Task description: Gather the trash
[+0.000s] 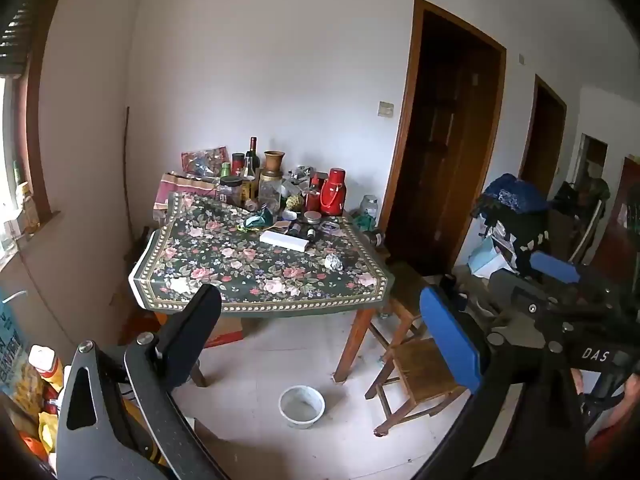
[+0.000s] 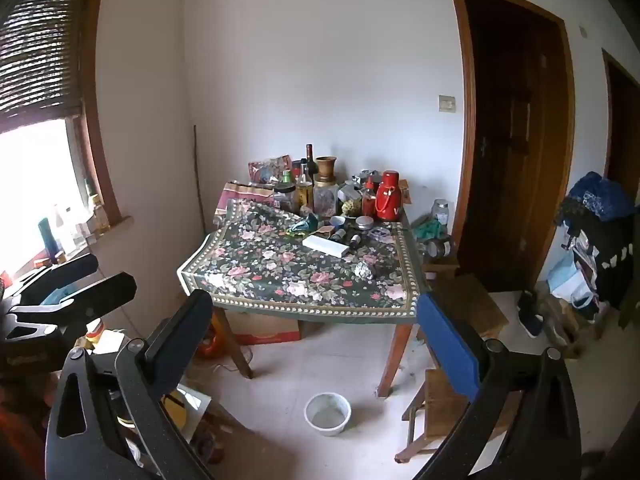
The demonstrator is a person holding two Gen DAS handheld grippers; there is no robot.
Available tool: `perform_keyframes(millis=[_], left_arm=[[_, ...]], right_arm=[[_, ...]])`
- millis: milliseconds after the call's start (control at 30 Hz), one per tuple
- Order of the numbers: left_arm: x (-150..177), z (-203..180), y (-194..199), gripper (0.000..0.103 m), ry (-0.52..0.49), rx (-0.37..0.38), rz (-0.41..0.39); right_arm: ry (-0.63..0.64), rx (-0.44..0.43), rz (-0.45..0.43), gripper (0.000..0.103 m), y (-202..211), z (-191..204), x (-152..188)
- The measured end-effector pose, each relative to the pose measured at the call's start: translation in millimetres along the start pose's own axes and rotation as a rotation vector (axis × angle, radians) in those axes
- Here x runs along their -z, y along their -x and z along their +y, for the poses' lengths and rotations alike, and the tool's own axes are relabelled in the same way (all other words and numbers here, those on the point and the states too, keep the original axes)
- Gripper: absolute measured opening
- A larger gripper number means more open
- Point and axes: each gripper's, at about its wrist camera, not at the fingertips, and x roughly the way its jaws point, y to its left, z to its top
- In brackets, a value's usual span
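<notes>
Trash: crumpled wad (image 1: 333,262) near table (image 1: 372,280) front right edge; small, kind unclear.
Left gripper (image 1: 320,328): jaws wide, empty, angled down toward table.
Right gripper (image 2: 316,336): same.

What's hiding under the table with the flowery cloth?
Under the table sits a cardboard box with a red stripe. A white bowl stands on the floor in front. The hanging cloth covers whatever lies further back.
</notes>
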Motion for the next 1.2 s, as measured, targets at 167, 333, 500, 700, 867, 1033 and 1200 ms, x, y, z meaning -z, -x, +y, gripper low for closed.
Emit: perform_keyframes(millis=[167,333,500,700,867,1033,1200], left_arm=[[-1.6,2.1,2.1,0.1,0.006,0.005,-0.005],[-7.0,11.0,7.0,0.1,0.012,0.009,-0.008],[-7.0,2.4,7.9,0.1,-0.016,0.004,-0.002],[-7.4,2.0,7.2,0.1,-0.023,0.01,0.004],[-8.7,4.8,5.0,0.1,-0.015,0.025,0.01],[-6.2,2.2,3.9,0.1,-0.017,0.026,0.012],[-2.2,4.7,-0.2,0.1,-0.016,0.025,0.023]], right_arm=[[0.0,0.003,-0.003,0.101,0.5,0.1,-0.6],[0.005,0.005,-0.003,0.101,2.8,0.8,-3.9],[0.005,0.004,0.002,0.101,3.8,0.3,-2.2],[0.009,0.006,0.005,0.101,0.2,0.0,-2.7],[0.008,0.004,0.005,0.101,-0.5,-0.3,-1.1],[0.008,0.006,0.008,0.101,-1.4,1.7,-1.2],[0.004,0.005,0.012,0.101,-1.7,1.3,-1.4]])
